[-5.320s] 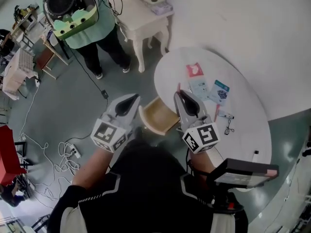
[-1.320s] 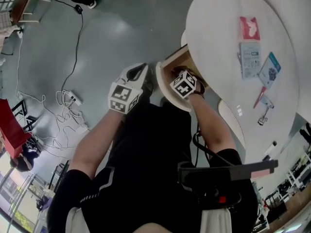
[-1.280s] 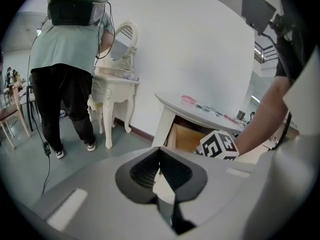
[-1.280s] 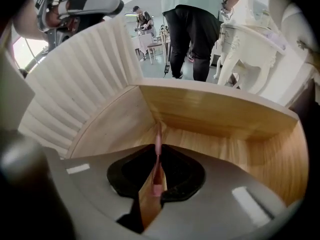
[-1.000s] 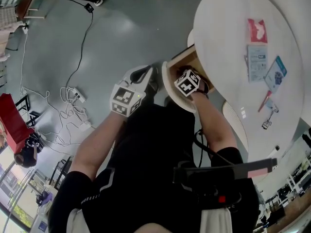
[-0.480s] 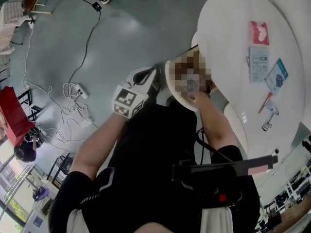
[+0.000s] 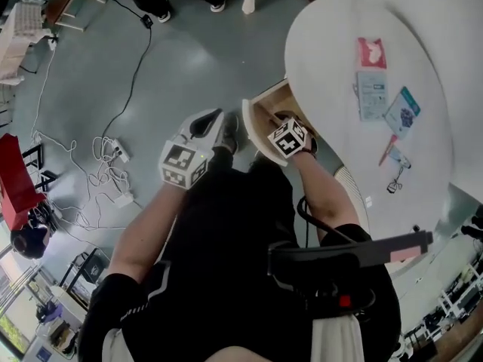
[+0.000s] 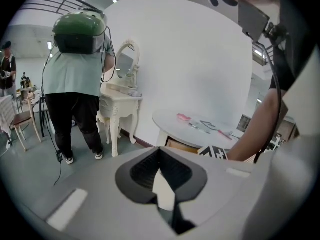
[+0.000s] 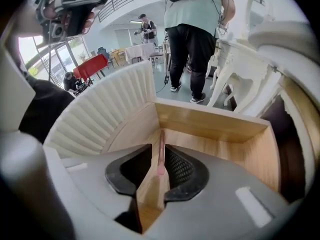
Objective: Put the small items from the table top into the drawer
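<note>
**Pink stick released into the drawer**
The right claw (image 9: pixel 159 149), clamped a second ago, has let go. Its jaws are closing again, not pressing on the slim pink stick (image 9: pixel 160 156) that lies loose between them on the floor of the wooden drawer (image 9: pixel 210 126). I judge that item delivered. The stick is thin and straight, with a rounded pale tip. The left claw (image 8: pixel 160 151) hangs pressed together, empty. Packets (image 7: pixel 370 52) still wait on the white worktop (image 7: pixel 332 21).
</note>
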Motion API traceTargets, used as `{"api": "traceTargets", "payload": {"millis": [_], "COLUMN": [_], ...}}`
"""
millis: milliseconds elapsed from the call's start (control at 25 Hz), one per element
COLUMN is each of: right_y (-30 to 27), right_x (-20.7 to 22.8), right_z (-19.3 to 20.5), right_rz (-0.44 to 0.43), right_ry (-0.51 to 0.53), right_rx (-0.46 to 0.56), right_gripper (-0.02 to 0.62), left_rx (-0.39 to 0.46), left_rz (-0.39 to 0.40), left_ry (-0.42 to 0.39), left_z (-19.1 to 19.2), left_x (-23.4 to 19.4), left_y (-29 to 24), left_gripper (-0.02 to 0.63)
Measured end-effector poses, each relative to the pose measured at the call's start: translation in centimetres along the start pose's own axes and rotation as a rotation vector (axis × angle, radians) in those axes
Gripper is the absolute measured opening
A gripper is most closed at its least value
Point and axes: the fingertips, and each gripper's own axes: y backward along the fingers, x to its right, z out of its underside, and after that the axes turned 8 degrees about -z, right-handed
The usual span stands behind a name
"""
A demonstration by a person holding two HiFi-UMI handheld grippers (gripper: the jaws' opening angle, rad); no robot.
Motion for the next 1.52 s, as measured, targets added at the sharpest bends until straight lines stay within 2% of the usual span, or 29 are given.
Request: {"api": "traceTargets", "payload": {"millis": [280,600,720,880,1000,1160,1320,1520], "right_y": [5.4,11.8,14.8,19.4,23.0,27.4,31.7,35.3], "right_x": [-1.2,-3.7,-4.6,-6.0,-6.8,-8.0,-8.9,-10.0], "right_z": [-1.4,-4.9,-6.9,-9.4,-11.4,-13.6,-15.5,-17.0], "right_rz": [0.048,0.055,0.064,0.087,0.136,0.21,0.289,0.354], "right_ry": [0.018,0.053,0.068,0.017,-0.01,-0.041,-0.065,-0.102], "right_rx": [0.112,0.301,0.395,0.519,0.606,0.718,0.799,0.888], "right_gripper": [0.007,0.003,0.002,0.003,0.003,0.002,0.002,0.002], "left_rx": [0.053,0.127,0.14,0.154,0.195,0.224,0.277,0.276], "left_rz": [-0.041,-0.053,-0.069,-0.07,-0.041,-0.045,0.009,0.001], "left_ry": [0.012,-0.004,-0.042,-0.07,-0.102,-0.092,-0.119,-0.107], "left_z": [-2.4,-4.4,-5.3,-6.3,-7.8,-9.6,-11.9,-13.1], "left_x": [1.9,4.1,4.3,4.4,4.3,3.1,2.3,0.7], "left_y": [3.3,6.5,7.7,9.5,10.2,10.7,11.4,11.8], "left_gripper": [0.0,0.0,0.001,0.0,0.0,0.0,0.0,0.0]}}
